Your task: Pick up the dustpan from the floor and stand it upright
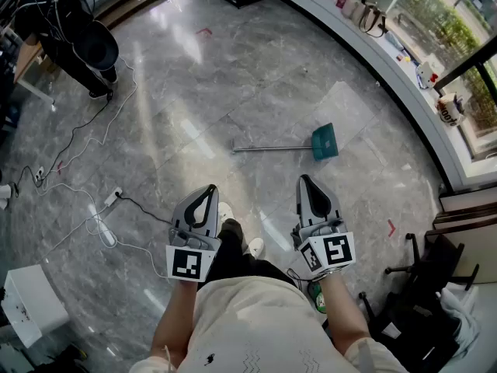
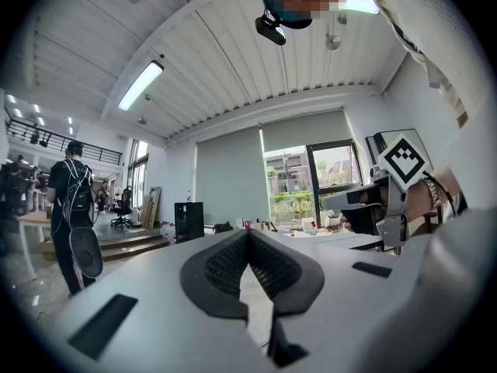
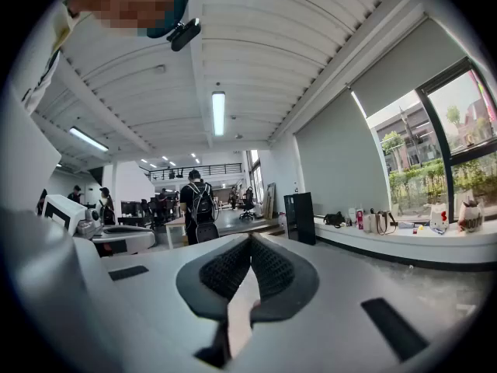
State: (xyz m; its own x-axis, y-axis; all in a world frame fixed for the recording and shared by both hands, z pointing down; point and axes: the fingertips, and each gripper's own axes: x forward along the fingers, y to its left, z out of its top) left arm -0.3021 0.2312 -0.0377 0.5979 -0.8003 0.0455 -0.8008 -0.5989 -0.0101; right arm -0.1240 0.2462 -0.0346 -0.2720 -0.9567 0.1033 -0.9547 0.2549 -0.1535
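A teal dustpan (image 1: 325, 141) with a long grey metal handle (image 1: 272, 148) lies flat on the marble floor, ahead of me and a little to the right. My left gripper (image 1: 206, 190) and right gripper (image 1: 304, 180) are held side by side at waist height, well short of the dustpan. Both have their jaws closed tip to tip with nothing between them. In the left gripper view the left gripper (image 2: 248, 234) points level across the room, and the right gripper (image 3: 250, 239) does the same in its own view. Neither gripper view shows the dustpan.
A curved white window ledge (image 1: 404, 76) with bottles and small items runs along the right. White cables and a power strip (image 1: 113, 196) trail over the floor at left. A person with a backpack (image 3: 194, 206) stands farther off. A black chair base (image 1: 408, 266) sits at right.
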